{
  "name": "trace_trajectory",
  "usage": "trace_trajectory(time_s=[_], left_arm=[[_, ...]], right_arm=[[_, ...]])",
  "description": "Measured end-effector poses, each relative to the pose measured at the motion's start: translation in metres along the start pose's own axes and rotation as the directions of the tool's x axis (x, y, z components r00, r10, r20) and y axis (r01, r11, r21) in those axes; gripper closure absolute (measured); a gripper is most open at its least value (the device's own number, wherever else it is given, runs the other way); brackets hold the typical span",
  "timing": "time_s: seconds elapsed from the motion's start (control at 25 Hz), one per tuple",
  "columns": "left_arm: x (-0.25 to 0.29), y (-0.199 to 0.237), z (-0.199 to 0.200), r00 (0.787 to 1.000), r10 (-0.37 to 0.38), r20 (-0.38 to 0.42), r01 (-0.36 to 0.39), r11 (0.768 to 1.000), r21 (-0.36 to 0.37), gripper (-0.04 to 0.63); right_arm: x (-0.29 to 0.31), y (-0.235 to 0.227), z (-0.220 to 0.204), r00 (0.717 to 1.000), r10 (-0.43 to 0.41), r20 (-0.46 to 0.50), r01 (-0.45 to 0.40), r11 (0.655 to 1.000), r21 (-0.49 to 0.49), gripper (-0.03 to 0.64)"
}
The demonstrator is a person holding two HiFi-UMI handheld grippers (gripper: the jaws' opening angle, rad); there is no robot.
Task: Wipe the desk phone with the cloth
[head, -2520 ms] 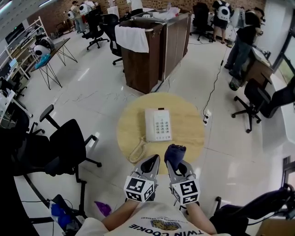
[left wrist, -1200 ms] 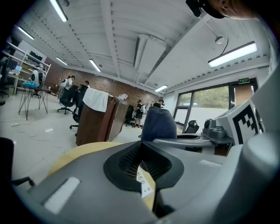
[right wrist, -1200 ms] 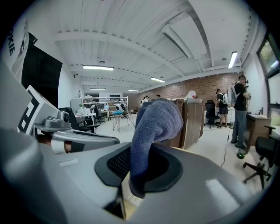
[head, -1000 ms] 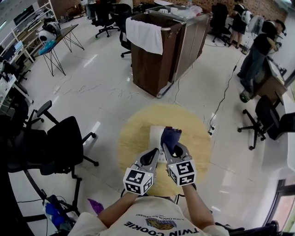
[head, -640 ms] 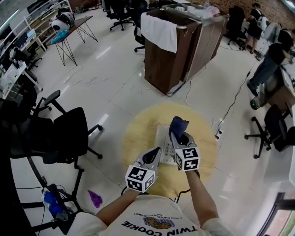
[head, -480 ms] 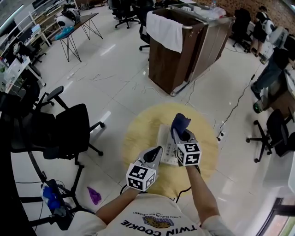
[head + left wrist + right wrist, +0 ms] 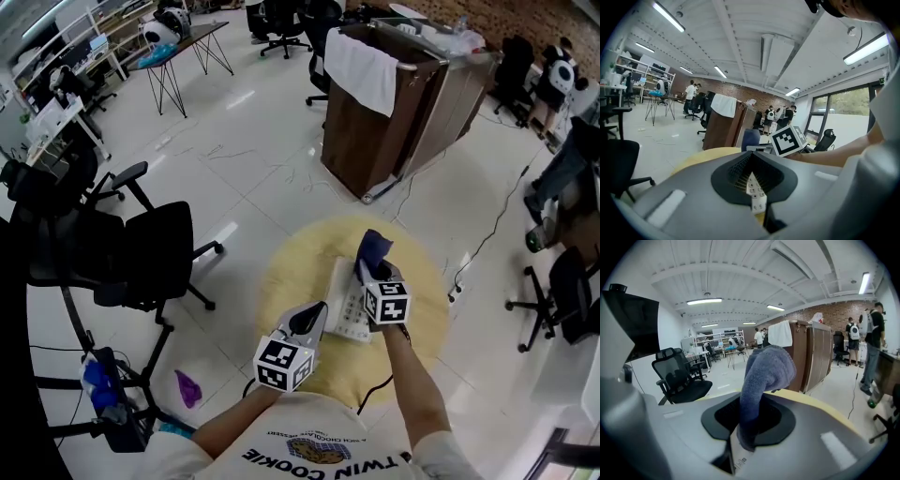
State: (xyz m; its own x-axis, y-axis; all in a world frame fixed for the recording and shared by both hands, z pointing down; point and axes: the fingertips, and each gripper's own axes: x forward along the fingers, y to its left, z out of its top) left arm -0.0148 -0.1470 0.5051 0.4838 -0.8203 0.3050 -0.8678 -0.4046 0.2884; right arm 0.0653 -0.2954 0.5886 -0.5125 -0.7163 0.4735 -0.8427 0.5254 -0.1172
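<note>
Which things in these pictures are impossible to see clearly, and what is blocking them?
- Desk phone, head view: its right part lies under the right hand-held gripper and the cloth.
- Whether the cloth touches the phone: in the right gripper view that gripper's own body hides almost everything below.
- Key labels: the left gripper view shows only a strip of keys through the shut left hand-held gripper; too small to read.

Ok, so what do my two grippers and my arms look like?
The left claw and right claw are grey tapered shells with black ribbed pads inside. The left cube and right cube are white with black square markers. The T-shirt is pale, printed and short-sleeved.
</note>
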Motion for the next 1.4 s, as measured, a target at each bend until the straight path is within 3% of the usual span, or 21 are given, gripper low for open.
trace_trajectory(time_s=[0.36, 0.56, 1.4], left_arm=[[-0.015, 0.005, 0.0, 1.0, 0.011, 0.018, -0.011, 1.0, 0.006, 0.603], [-0.013, -0.003, -0.001, 1.0, -0.022, 0.014, 0.022, 1.0, 0.014, 0.603], [0.001, -0.037, -0.016, 0.983, -0.18, -0.032, 0.181, 0.983, 0.022, 0.603]], right_arm=[[-0.006, 0.019, -0.032, 0.997, 0.015, -0.074, -0.016, 1.0, -0.018, 0.551], [-0.024, 0.035, -0.051, 0.994, 0.037, -0.101, -0.041, 0.999, -0.035, 0.551], [-0.085, 0.092, -0.126, 0.99, 0.008, -0.14, -0.001, 0.999, 0.05, 0.551]])
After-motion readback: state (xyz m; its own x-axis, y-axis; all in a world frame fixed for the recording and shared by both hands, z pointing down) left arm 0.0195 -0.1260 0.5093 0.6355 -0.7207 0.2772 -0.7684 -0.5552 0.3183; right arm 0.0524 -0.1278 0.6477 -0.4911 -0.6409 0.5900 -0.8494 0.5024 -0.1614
